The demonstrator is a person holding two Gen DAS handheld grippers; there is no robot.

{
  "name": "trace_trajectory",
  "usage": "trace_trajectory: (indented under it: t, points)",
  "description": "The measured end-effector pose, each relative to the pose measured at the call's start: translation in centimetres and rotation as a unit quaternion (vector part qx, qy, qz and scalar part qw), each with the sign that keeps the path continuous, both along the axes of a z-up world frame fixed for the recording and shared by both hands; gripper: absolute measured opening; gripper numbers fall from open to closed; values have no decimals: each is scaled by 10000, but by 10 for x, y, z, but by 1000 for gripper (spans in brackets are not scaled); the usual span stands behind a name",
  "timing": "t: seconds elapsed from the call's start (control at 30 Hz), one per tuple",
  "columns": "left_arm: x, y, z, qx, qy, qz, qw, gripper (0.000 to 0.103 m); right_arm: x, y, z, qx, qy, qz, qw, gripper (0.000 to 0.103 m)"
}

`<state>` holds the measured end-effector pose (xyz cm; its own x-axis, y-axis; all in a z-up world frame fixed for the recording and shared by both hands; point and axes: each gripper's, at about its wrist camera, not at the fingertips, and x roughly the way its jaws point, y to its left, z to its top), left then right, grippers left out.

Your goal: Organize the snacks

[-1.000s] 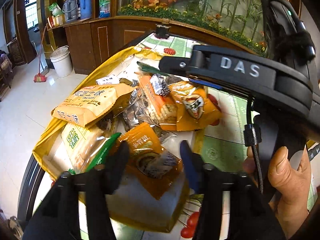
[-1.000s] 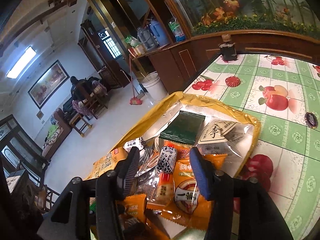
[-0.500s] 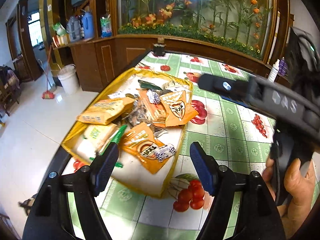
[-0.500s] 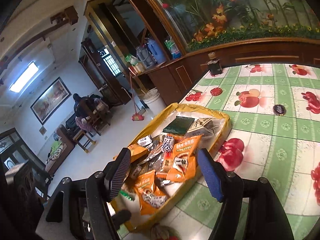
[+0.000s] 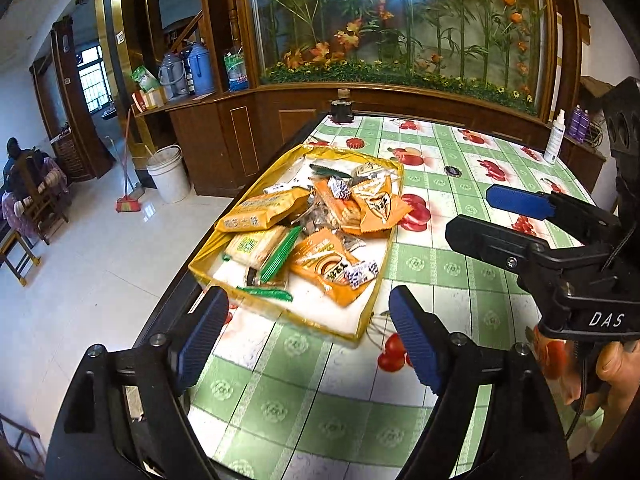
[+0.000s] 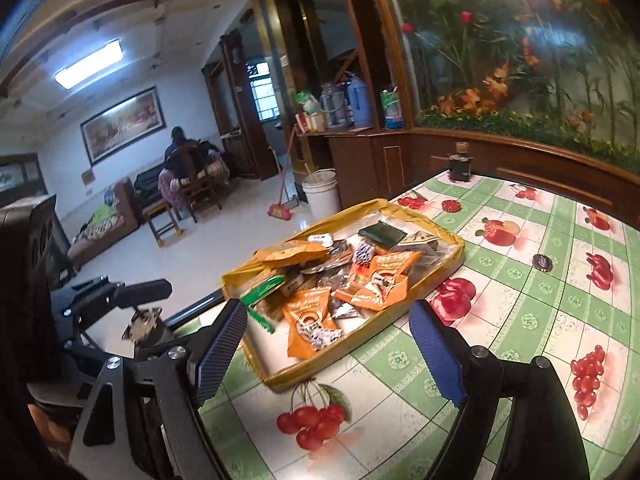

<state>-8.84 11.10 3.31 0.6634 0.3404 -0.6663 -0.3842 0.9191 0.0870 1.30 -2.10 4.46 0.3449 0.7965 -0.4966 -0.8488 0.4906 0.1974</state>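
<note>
The snacks (image 5: 316,224) all lie together in the shallow yellow tray (image 5: 362,320), which sits at the left edge of the counter (image 5: 460,280), its near end toward me and its far end pointing at the small dark bottle (image 5: 341,109) by the cabinet. I see orange packets, a pale cracker pack, a green-edged wrapper, a dark flat packet at the far end and a few small blue-and-white sweets, heaped loosely and overlapping rather than lined up. No packet lies loose on the fruit-print cloth outside the tray, so I judge the gathering done; whether sorting inside the tray is meant, I cannot tell. My left tongs (image 5: 308,334) hang near the tray's near end, tilted down at it, jaws opening with nothing between the blue pads, only tray and cloth showing in the gap. My right tongs (image 6: 328,354) sit to the right of them, pointing more shallowly across the counter, jaws likewise opening and empty. Both sets are clear of the tray, touching nothing. In the left view the hand (image 5: 608,376) on the right handle shows at the lower right edge.
</note>
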Motion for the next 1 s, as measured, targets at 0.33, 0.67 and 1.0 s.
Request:
trace_trajectory:
  t: [0.33,0.67,1.0]
  points:
    - [-18,-5,-5,36,128,23,9999,83,-17,-3,-4,-401,-122,250,9988,85]
    - [-36,4,-1,-27,125,175,9998,83,-33,5,-10,-903,-447,764,9920,86]
    - [-50,-7,14,237,-113,-60,9996,83,-43,13,-13,-1160,-761,925,9860,86]
